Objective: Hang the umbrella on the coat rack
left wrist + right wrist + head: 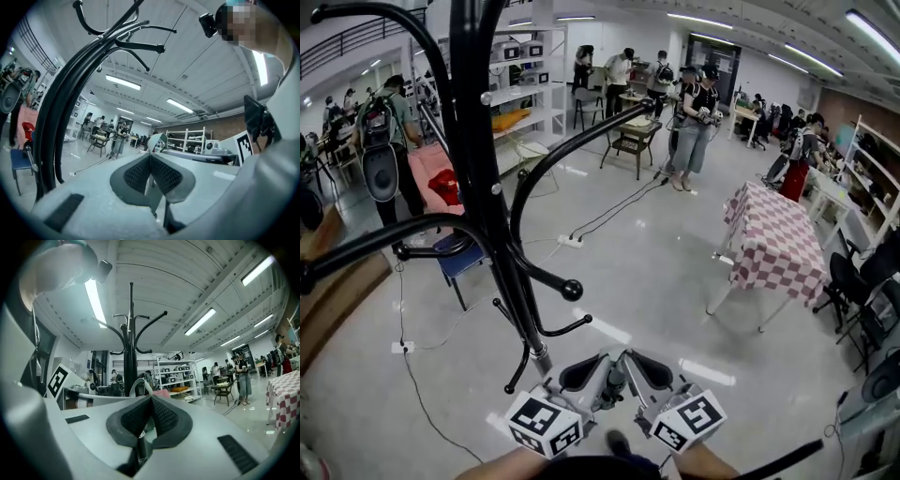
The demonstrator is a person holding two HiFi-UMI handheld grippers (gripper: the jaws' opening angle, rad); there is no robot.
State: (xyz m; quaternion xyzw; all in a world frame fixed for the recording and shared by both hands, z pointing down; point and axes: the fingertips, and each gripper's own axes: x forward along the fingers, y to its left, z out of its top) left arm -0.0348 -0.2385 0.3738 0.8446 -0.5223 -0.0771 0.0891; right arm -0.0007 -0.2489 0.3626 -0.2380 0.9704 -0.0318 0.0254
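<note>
Big open hall, glossy floor (656, 281), people well off at 12–1 o'clock. Coat rack (483, 141) at 10–11 o'clock in head view: black pole, curved arms, all hooks in sight bare, incl. ball-tipped hook (572, 290) at approx 11 from the claws. L claw (592, 367) and R claw (639, 366) low at 6 o'clock, tips close together, aimed up toward the rack. L claw pinched tight on a pale strap (152, 190) that loops out past the tips; prob. the umbrella's wrist loop. R claw likewise clamped, pale loop beyond its tips, same strap by the look, w/ a thin metal stem (139, 446) just under the pads. Umbrella body not clearly made out; prob. hanging below the claws, out of frame at 6. Progress, as judged: pick-up done, carry to rack about done, hanging not yet done, nothing on any hook. Left to do: raise loop over hook tip at 11, settle it, release w/ both claws.
</note>
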